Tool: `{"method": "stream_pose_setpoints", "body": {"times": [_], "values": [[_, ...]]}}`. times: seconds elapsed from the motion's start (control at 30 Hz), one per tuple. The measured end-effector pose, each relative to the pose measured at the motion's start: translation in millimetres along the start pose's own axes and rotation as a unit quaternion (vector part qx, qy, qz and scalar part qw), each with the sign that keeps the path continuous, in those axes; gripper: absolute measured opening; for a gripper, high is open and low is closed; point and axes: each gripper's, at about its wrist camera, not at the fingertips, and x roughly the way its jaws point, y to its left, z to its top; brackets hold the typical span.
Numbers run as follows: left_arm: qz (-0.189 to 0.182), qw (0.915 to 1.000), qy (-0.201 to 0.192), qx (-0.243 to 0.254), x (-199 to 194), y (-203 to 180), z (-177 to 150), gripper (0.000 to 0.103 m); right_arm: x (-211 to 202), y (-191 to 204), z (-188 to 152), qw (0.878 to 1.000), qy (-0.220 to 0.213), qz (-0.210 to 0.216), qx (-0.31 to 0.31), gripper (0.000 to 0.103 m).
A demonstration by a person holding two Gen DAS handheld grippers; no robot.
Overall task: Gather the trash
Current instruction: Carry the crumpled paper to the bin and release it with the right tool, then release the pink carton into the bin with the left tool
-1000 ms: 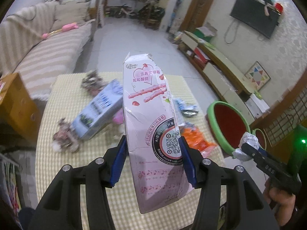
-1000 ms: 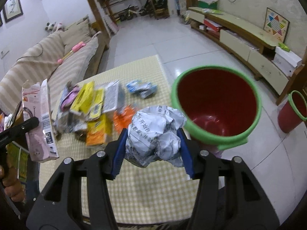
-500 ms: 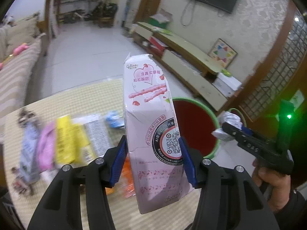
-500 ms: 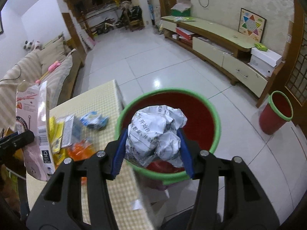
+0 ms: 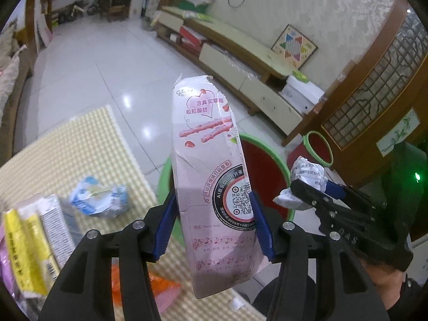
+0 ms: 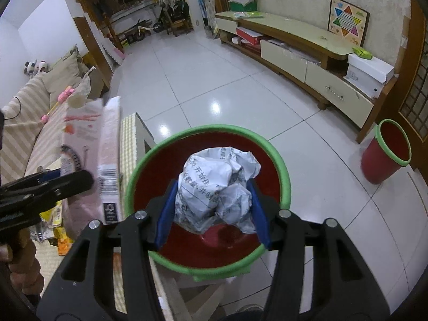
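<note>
Both loads have been carried from over the counter (image 5: 80, 144) to the red bin (image 6: 272, 152). The pink box (image 5: 211, 176) is gripped by the left claw (image 5: 212, 224) and the crumpled paper (image 6: 216, 187) by the right claw (image 6: 212, 211). The bin's floor is largely hidden by the paper.

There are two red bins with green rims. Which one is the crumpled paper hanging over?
The big one beside the table, right under the crumpled paper. The smaller bin stands far off by the wooden door.

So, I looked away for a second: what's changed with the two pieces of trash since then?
Both grippers swung off the table toward the green-rimmed bin. The crumpled paper in the right gripper now hangs over the bin's mouth; the pink snack box in the left gripper nears its rim. Nothing released; both grips unchanged.
</note>
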Motion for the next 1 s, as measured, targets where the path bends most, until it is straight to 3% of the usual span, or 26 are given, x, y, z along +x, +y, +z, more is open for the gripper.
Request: {"method": "stream_pose_setpoints", "body": {"times": [0.2,0.47,0.63,0.8,0.87,1.0], "values": [[-0.031,0.9987,0.041,-0.004,34,-4,12,0.051,18,-4,1,1.000,0.022,0.001,-0.001,0.050],[-0.010,0.9965,0.083,0.008,66,-8,15,0.053,35,-4,1,0.999,0.040,-0.018,-0.014,0.050],[-0.002,0.9964,0.084,0.008,70,-11,23,0.055,36,2,-1,0.998,0.044,-0.024,-0.025,0.050],[-0.008,0.9970,0.077,-0.010,63,-5,29,0.068,35,2,-1,0.999,0.038,-0.028,-0.027,0.064],[-0.006,0.9972,0.073,-0.017,59,-1,29,0.078,32,4,-2,0.999,0.032,-0.030,-0.026,0.079],[-0.008,0.9975,0.056,-0.041,43,11,28,0.085,24,9,-4,0.999,0.023,-0.028,-0.033,0.086]]}}
